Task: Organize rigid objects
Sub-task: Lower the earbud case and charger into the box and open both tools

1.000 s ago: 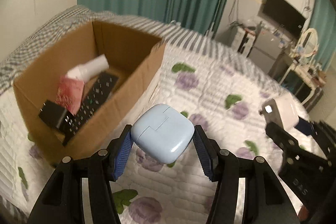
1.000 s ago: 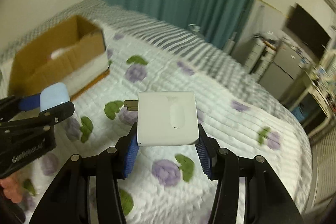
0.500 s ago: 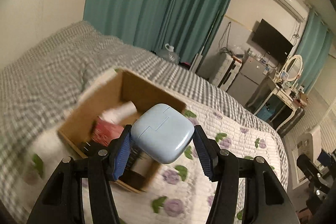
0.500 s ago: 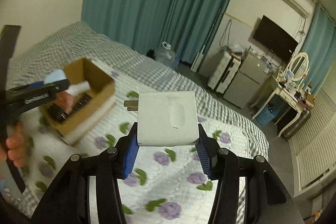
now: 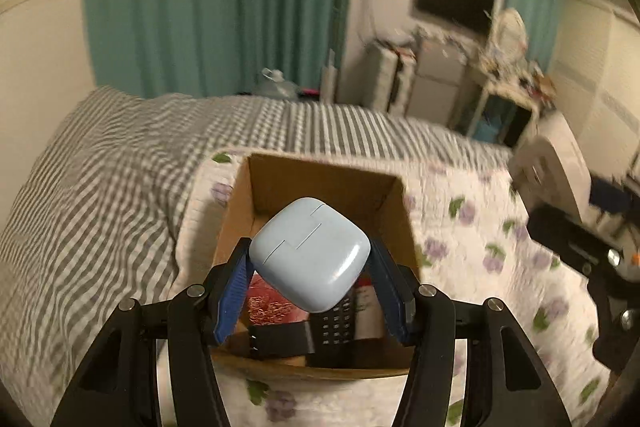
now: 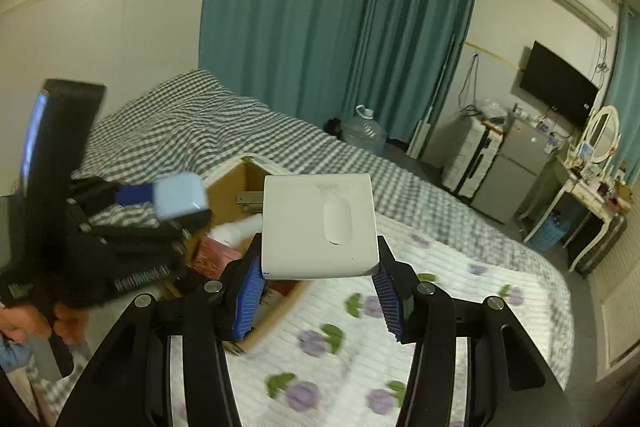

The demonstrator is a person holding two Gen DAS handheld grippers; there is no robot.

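My left gripper (image 5: 310, 285) is shut on a pale blue earbud case (image 5: 310, 253) and holds it above the open cardboard box (image 5: 320, 179) on the bed. The box holds a black remote (image 5: 336, 323), a red packet (image 5: 272, 309) and a black block (image 5: 276, 341). My right gripper (image 6: 318, 291) is shut on a white charger (image 6: 320, 227) with metal prongs, held to the right of the box (image 6: 228, 187). The left gripper with the blue case (image 6: 180, 197) shows at the left of the right wrist view; the charger (image 5: 556, 171) shows at the right edge of the left wrist view.
The bed has a white quilt with purple flowers (image 6: 440, 307) and a grey checked blanket (image 5: 100, 167). Teal curtains (image 6: 320, 7) hang behind. A water jug (image 6: 366, 133), cabinets, a TV (image 6: 556, 83) and a dressing table (image 6: 592, 163) stand past the bed.
My left gripper has swung over the box with the blue case; the box now lies straight below it. My right gripper with the charger has come closer to the box.
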